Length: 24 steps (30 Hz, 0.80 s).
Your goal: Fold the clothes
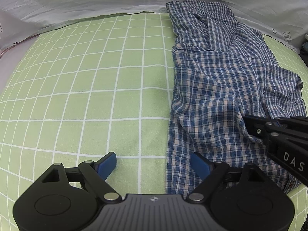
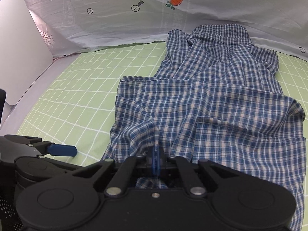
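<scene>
A blue and white checked shirt lies crumpled on the green grid sheet, collar toward the far side. My left gripper is open over the shirt's near left edge; one blue pad is above the bare sheet, the other above the cloth. In the right wrist view my right gripper is shut on a raised fold of the shirt at its near edge, and cloth bunches behind the pads. The right gripper also enters the left wrist view from the right. The left gripper's finger shows at lower left.
A pale quilt printed with carrots and small signs is heaped along the far side of the bed. A white board leans at the far left. Bare green sheet spreads to the left of the shirt.
</scene>
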Each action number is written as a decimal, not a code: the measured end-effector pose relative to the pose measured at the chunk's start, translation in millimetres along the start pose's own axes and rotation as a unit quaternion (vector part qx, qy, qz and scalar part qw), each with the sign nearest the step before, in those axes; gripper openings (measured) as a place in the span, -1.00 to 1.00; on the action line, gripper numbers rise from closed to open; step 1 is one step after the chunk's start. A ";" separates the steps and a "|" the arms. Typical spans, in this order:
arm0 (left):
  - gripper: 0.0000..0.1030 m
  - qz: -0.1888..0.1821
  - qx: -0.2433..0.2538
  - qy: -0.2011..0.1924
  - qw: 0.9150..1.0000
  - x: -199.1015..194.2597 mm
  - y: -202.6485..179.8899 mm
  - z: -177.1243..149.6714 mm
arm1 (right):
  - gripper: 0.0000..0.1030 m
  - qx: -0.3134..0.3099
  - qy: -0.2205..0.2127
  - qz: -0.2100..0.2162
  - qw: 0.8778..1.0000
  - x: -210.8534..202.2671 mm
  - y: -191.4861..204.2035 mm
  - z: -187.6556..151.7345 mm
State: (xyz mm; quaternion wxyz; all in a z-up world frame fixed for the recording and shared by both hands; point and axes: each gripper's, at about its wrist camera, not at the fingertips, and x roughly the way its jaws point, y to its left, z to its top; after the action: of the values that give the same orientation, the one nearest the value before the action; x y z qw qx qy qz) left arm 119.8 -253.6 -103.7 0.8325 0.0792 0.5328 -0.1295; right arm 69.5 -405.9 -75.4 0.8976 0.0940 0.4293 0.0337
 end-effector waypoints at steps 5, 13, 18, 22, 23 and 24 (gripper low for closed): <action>0.73 0.000 0.001 -0.001 1.000 -1.3 1.1 -2.2 | -0.96 -0.087 -0.054 -0.066 0.993 -20.8 6.8 17.8; 0.76 0.000 0.000 -0.001 1.000 -1.3 1.6 -2.4 | -0.85 -0.225 -0.071 -0.176 0.956 -13.6 18.9 17.4; 0.74 -0.017 -0.039 0.004 0.999 -5.2 11.2 -4.0 | -0.20 -0.080 -0.084 -0.181 0.977 -41.7 -19.9 8.2; 0.73 -0.049 -0.090 0.011 0.995 -13.0 20.1 -11.7 | 0.16 0.042 -0.079 -0.193 0.977 -67.9 -59.1 -11.9; 0.73 -0.057 -0.102 0.012 0.993 -14.9 22.4 -13.6 | 0.30 0.070 -0.075 -0.197 0.975 -73.6 -68.3 -19.5; 0.73 -0.065 -0.115 0.014 0.991 -16.8 24.6 -15.6 | 0.33 0.098 -0.071 -0.201 0.972 -79.4 -77.5 -27.2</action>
State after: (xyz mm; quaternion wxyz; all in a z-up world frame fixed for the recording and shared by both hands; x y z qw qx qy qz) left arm 107.0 -223.7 -95.1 0.8183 -0.0501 0.5599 -0.1201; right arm -3.2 -489.3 -46.8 0.9004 0.0953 0.3762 -0.1967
